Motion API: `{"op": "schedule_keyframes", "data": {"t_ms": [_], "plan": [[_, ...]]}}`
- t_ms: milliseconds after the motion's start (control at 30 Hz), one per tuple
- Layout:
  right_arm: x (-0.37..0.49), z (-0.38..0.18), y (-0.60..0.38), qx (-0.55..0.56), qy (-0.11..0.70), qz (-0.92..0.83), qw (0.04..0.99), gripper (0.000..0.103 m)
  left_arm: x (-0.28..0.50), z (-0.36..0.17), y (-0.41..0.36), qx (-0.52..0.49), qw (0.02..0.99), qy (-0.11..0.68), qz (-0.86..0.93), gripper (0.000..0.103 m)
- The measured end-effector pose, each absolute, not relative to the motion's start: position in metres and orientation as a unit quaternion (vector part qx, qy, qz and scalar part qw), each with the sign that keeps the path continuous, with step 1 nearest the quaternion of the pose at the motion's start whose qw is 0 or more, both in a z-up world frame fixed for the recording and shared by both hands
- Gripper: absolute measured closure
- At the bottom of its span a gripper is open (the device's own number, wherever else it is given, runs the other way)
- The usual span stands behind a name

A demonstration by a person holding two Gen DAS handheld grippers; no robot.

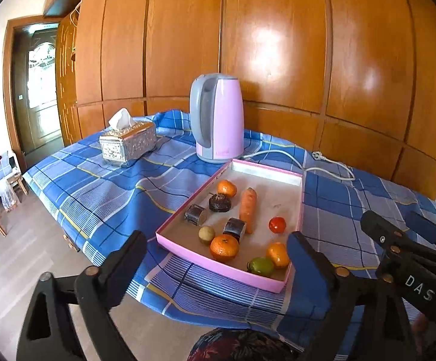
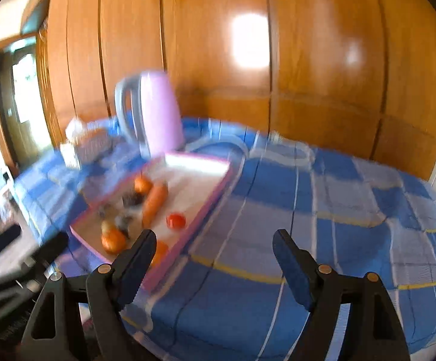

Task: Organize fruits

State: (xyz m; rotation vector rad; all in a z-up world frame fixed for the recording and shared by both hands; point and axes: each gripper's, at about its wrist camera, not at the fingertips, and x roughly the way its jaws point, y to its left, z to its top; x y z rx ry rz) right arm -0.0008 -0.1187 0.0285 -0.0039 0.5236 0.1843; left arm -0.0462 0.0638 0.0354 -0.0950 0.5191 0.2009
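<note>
The left gripper (image 1: 218, 258) is held wide open and empty above the table's near edge, just short of the pink tray (image 1: 218, 267). The tray sits on the blue checked cloth (image 1: 97, 198), its near corner close to the table edge. Inside lie three oranges, a carrot (image 1: 248, 209), a tomato (image 1: 277, 224) and a green fruit (image 1: 260, 265). The right gripper (image 2: 215, 249) is likewise spread wide with nothing held, over bare cloth right of the tray. A kettle (image 1: 218, 117) stands just behind the tray.
</note>
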Motion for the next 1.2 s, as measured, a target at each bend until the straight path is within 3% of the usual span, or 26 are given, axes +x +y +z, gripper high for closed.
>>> {"op": "schedule_keyframes", "data": {"t_ms": [267, 1200], "plan": [[0.010, 0.005, -0.121, 0.017, 0.336, 0.101, 0.936, 0.018, -0.050, 0.041, 0.063, -0.046, 0.963, 0.244, 0.103, 0.002], [-0.006, 0.006, -0.093, -0.045, 0.319, 0.123, 0.939, 0.019, -0.046, 0.036, 0.068, -0.053, 0.958, 0.255, 0.116, 0.001]]}}
